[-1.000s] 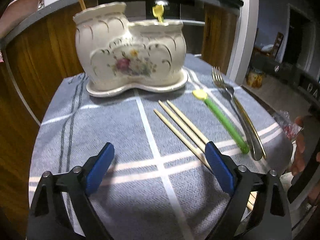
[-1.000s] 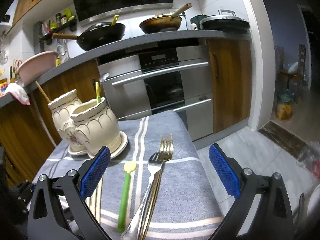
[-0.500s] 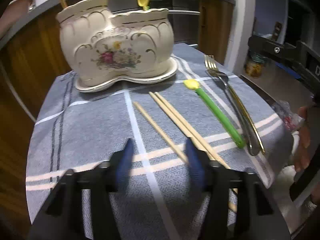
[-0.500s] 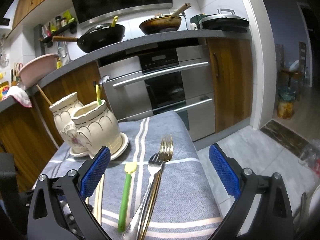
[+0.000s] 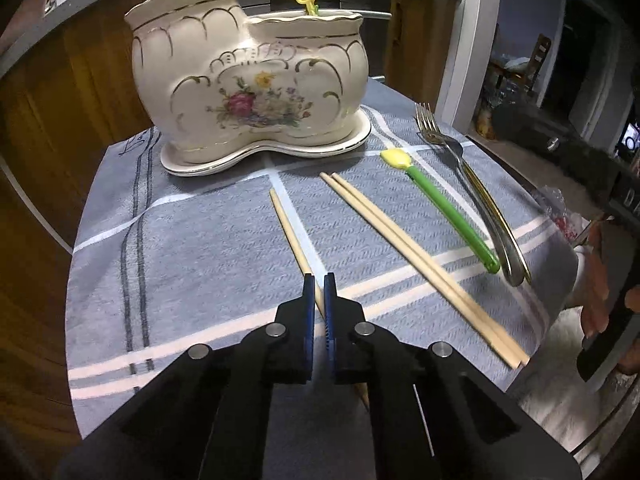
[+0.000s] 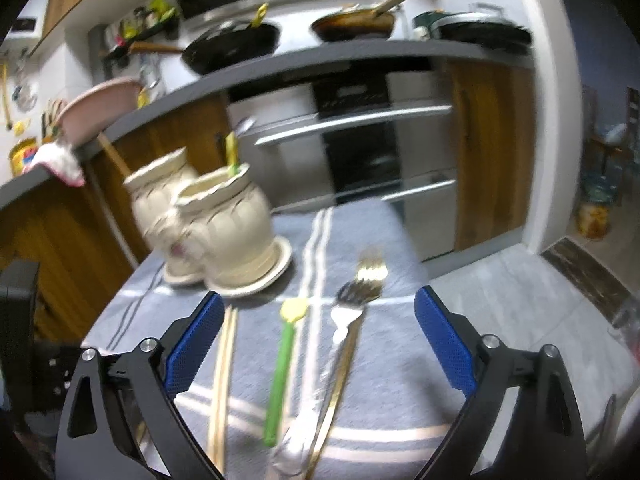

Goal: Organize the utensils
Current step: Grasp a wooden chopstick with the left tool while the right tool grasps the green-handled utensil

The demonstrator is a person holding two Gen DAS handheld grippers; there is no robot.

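A cream floral ceramic holder (image 5: pixel 250 92) with two compartments stands at the back of the grey striped cloth (image 5: pixel 200 240); one chopstick and a yellow-tipped utensil stick out of it. My left gripper (image 5: pixel 319 284) is shut on a single wooden chopstick (image 5: pixel 290 232) lying on the cloth. Two more chopsticks (image 5: pixel 416 260), a green-handled yellow-tipped utensil (image 5: pixel 444 212) and two forks (image 5: pixel 468 176) lie to its right. My right gripper (image 6: pixel 316 344) is open and empty above the green utensil (image 6: pixel 282 368) and forks (image 6: pixel 344 344); the holder (image 6: pixel 208 220) is to its far left.
The cloth-covered table ends close on the right, with floor beyond (image 6: pixel 500 292). An oven (image 6: pixel 352 148) and wooden cabinets stand behind, with pans on the counter (image 6: pixel 232 44). The other hand and gripper body show at the left wrist view's right edge (image 5: pixel 608 300).
My left gripper came down and shut on the single chopstick, having been wide open a second ago. My right gripper moved lower and closer over the forks, still open.
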